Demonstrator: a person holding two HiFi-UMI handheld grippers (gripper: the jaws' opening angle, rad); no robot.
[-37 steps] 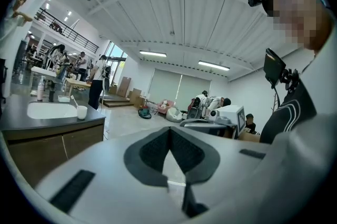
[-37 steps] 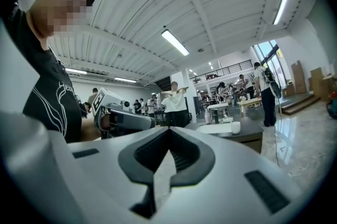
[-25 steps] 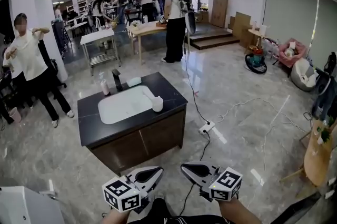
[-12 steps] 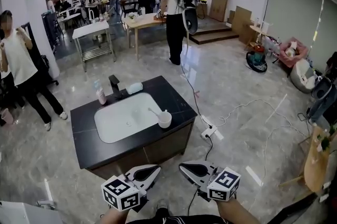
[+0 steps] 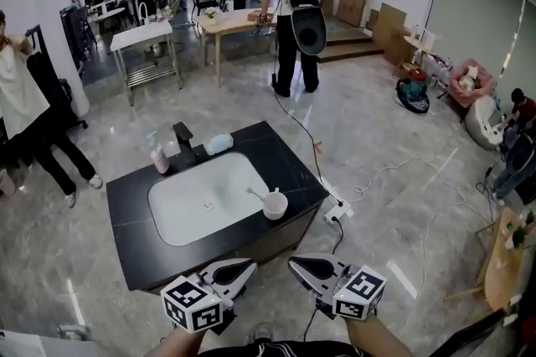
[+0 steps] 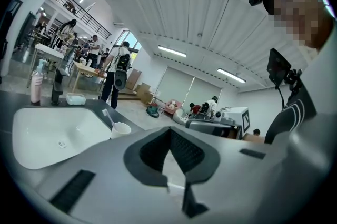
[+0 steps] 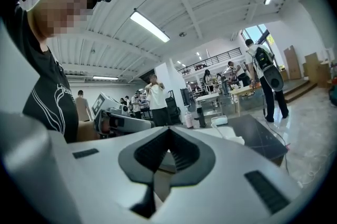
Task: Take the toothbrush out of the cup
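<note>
A white cup (image 5: pixel 275 204) stands on the dark counter (image 5: pixel 293 171) at the right rim of the white basin, with a white toothbrush (image 5: pixel 257 194) leaning out of it to the left. My left gripper (image 5: pixel 234 270) and right gripper (image 5: pixel 306 267) hang side by side low in the head view, short of the counter's near edge, both shut and empty. The left gripper view shows the cup (image 6: pixel 121 129) and toothbrush (image 6: pixel 108 116) ahead to the left of the shut left gripper (image 6: pixel 176 186). In the right gripper view the cup (image 7: pixel 235 140) lies ahead to the right of the right gripper (image 7: pixel 159 182).
On the counter's far side stand a black faucet (image 5: pixel 182 142), a pink bottle (image 5: pixel 159 158) and a pale soap dish (image 5: pixel 219 144). A power strip (image 5: pixel 337 213) with cables lies on the floor to the right. A person with a backpack (image 5: pixel 300 3) stands beyond; another person (image 5: pixel 25 121) is at the left.
The counter has grown larger and closer in the head view as both grippers travelled toward it together. Both stayed shut. The person with the backpack now shows their back.
</note>
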